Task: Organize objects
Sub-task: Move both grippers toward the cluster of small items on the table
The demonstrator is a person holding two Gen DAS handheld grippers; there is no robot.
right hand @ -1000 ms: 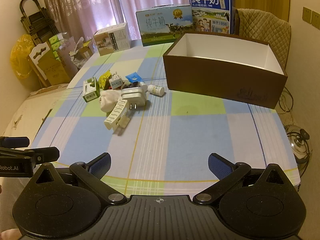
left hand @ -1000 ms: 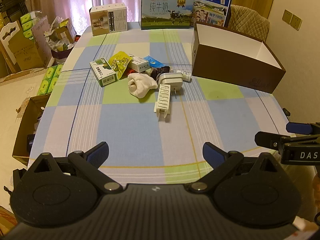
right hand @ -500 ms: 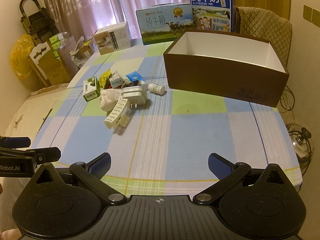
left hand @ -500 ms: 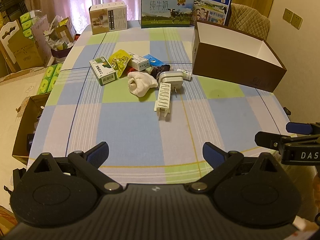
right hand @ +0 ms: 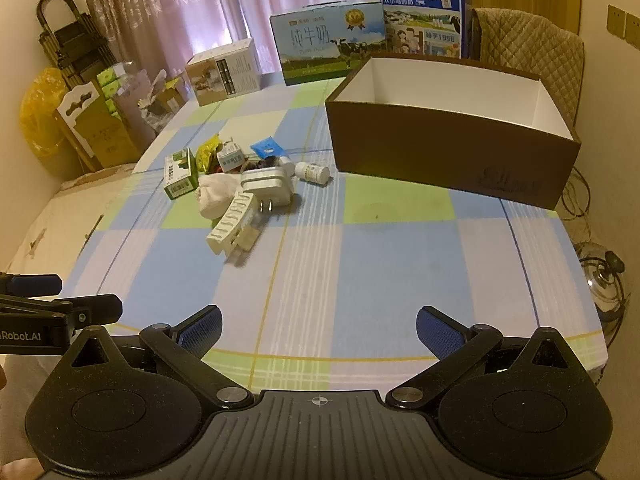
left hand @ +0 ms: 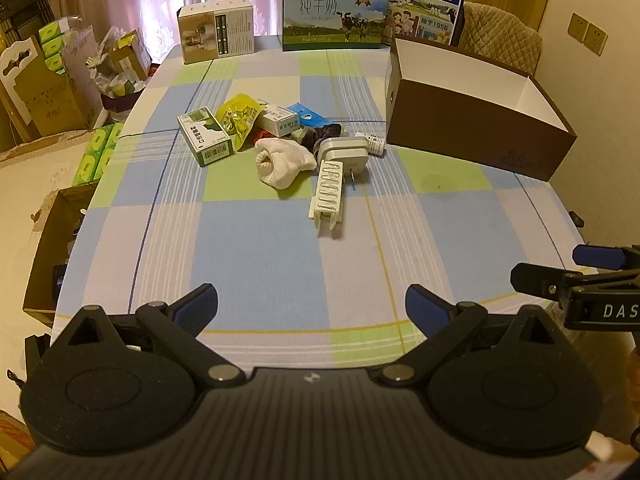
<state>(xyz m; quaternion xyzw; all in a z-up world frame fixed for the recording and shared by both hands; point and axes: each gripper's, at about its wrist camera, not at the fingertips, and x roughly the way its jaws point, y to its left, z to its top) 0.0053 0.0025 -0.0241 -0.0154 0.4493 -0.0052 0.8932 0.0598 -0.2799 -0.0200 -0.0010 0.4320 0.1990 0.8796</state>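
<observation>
Left wrist view: left gripper (left hand: pixel 311 307) above near table edge, blue-padded jaws spread wide, empty. Clutter mid checked tablecloth (left hand: pixel 260 248): white ribbed plastic clip (left hand: pixel 329 190), white bundled sock (left hand: pixel 281 161), green carton (left hand: pixel 205 141), yellow snack pouch (left hand: pixel 239 118).

Right wrist view: right gripper (right hand: pixel 319 329) likewise wide apart, empty. Brown open cardboard box (right hand: pixel 448 156), white inside, right of clutter; white pill bottle (right hand: pixel 312 172) lying between them.

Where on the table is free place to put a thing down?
Bare cloth lies between the tools and the white rack, and in front of the brown box. It is crowded around the sock, the plug and the green box.
</observation>
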